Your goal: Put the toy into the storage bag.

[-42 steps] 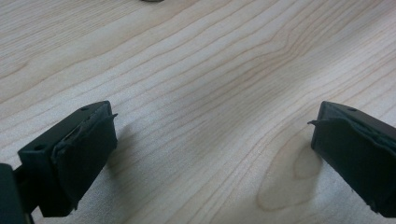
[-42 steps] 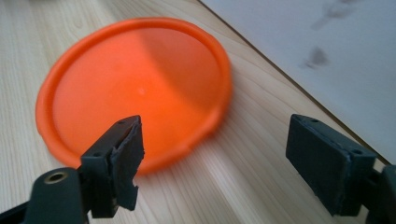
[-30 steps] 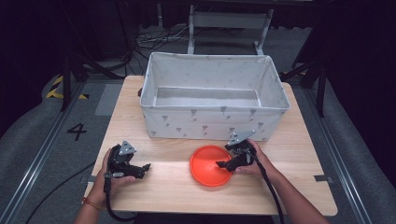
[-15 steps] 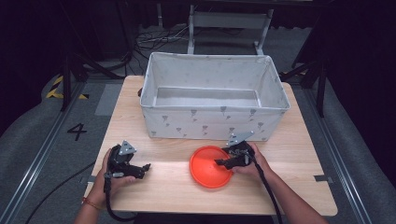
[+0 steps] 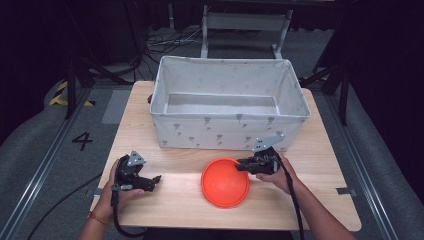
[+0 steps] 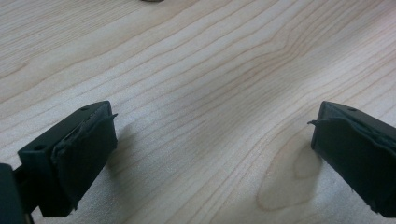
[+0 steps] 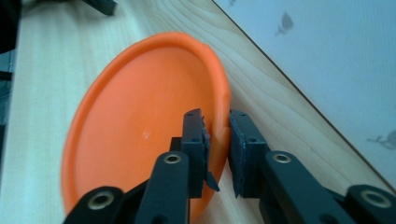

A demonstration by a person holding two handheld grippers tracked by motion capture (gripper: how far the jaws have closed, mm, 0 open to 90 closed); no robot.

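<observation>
Orange round plastic plate (image 5: 225, 182), shallow with a raised rim, lies flat on the light wooden desk (image 5: 320, 165), near the front edge and just in front of the white fabric storage bin (image 5: 230, 102) with its grey printed pattern. Bin stands open-topped at mid-desk; no contents can be made out inside.

Right claw (image 5: 241, 164) sits at the plate's right-hand rim. In the right gripper view, the right claw (image 7: 217, 140) has one jaw inside the dish and one outside, the rim running between them. Jaws are drawn close around the rim; a thin gap seems to remain on the outer side, so full pinch cannot be confirmed. I read it as closing on the rim, not yet firmly holding.

Left claw (image 5: 154, 180) rests low over bare desk at the left, well apart from the plate. In the left gripper view, the left claw (image 6: 212, 154) is spread wide with only wood grain between the jaws.

Handling judgement:
- Plate looks thin and light; weight should be no issue for a one-sided grip.
- Likely stiff with some flex at the rim; gripped at one edge, the far side may droop or tilt.
- Surface is smooth and glossy, so slip between the pads is a risk.
- Best hold: across the rim, pads well seated over the lip, as the right claw is now placed.
- Not fragile-looking; a drop onto the desk should do little harm.
</observation>
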